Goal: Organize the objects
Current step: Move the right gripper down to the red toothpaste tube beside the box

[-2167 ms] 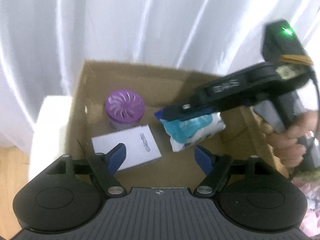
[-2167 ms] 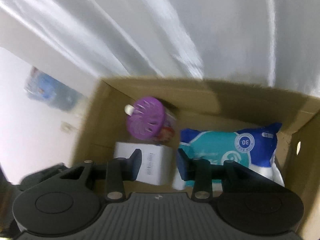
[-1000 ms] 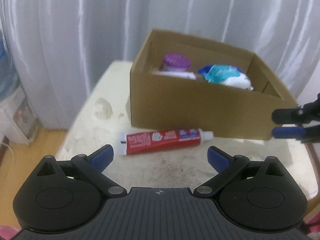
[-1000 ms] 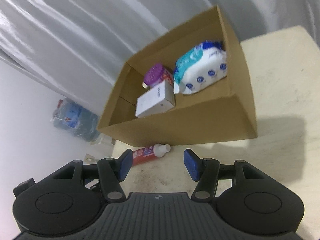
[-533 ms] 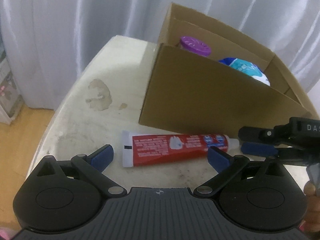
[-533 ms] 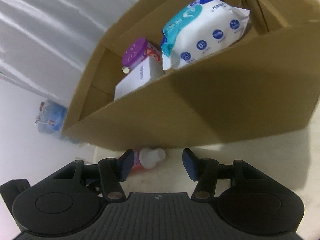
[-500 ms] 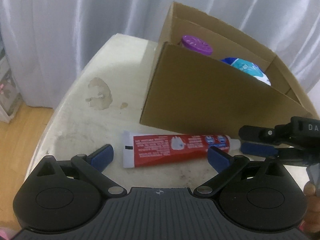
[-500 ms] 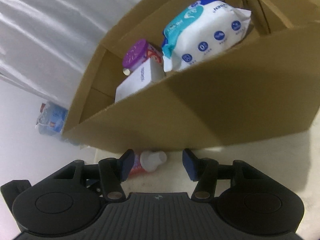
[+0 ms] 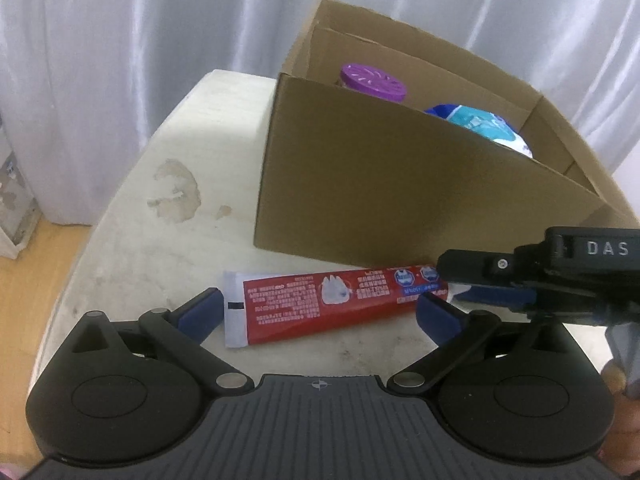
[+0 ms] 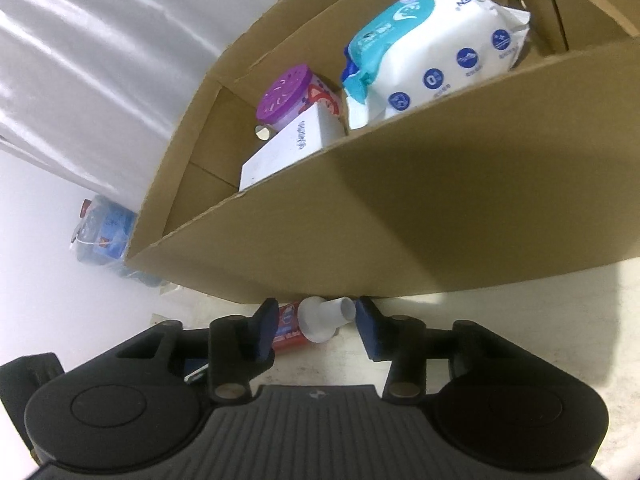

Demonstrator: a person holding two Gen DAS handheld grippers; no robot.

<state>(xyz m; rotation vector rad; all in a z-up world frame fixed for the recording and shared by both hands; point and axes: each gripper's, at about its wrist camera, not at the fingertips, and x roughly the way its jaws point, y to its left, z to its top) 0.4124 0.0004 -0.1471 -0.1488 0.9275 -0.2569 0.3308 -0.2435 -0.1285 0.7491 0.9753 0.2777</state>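
A red toothpaste tube (image 9: 320, 304) lies on the white table (image 9: 192, 192) in front of a cardboard box (image 9: 400, 200). My left gripper (image 9: 318, 314) is open, low over the tube, its fingers either side of the tube's body. My right gripper (image 10: 316, 322) is open with the tube's white cap (image 10: 324, 318) between its fingertips; it shows in the left wrist view (image 9: 472, 284) at the tube's cap end. The box (image 10: 400, 216) holds a purple-lidded jar (image 10: 286, 92), a white carton (image 10: 292, 148) and a wipes pack (image 10: 436, 56).
White curtains (image 9: 160, 40) hang behind the table. The table has a worn stain (image 9: 176, 188) left of the box. A wooden floor (image 9: 36, 264) lies beyond the table's left edge. A blue water bottle (image 10: 104, 232) stands on the floor.
Both grippers have come away from the box and down to the tube. The right gripper has closed in on the cap end; the left has moved closer over the tube's body.
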